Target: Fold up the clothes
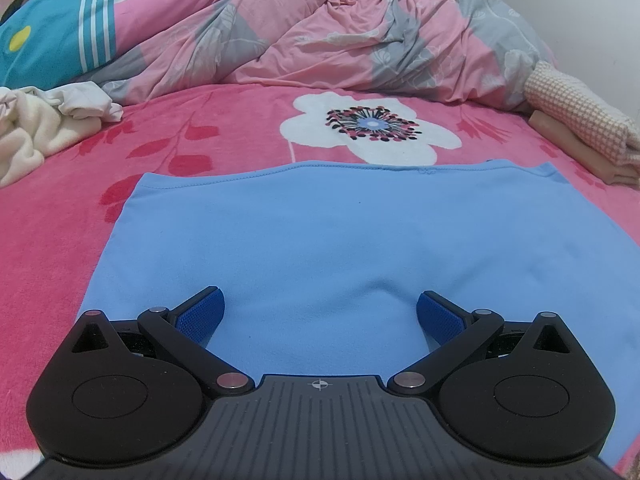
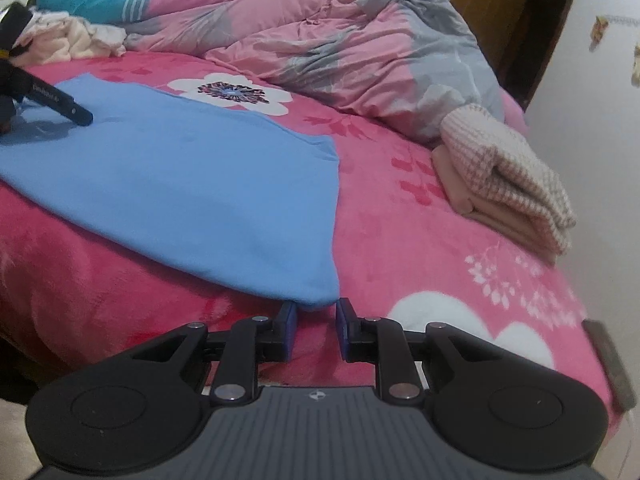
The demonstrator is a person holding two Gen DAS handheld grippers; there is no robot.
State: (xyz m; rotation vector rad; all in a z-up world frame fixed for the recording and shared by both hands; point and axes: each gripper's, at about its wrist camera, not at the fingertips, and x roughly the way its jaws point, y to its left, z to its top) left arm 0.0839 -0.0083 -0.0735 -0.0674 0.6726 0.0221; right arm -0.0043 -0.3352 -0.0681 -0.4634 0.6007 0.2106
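Note:
A light blue garment (image 1: pixel 320 220) lies spread flat on the pink flowered blanket (image 1: pixel 60 240). My left gripper (image 1: pixel 320 312) hovers low over its near part, jaws wide open, blue pads apart with only cloth beneath them. In the right wrist view the same blue garment (image 2: pixel 180 168) reaches the bed's near edge. Its near right corner (image 2: pixel 316 298) sits right at the tips of my right gripper (image 2: pixel 316 316). Those jaws stand narrowly apart, pink blanket shows between the pads, and nothing is pinched. One black finger of the left gripper (image 2: pixel 68 110) rests on the garment at far left.
A folded stack of pink and checked clothes (image 2: pixel 508 184) (image 1: pixel 580 132) lies at the bed's right side. A rumpled cream and white pile (image 1: pixel 32 132) (image 2: pixel 68 44) sits at the left. A bunched pink-grey quilt (image 1: pixel 340 28) (image 2: pixel 340 40) fills the back. A brown door (image 2: pixel 532 40) stands beyond.

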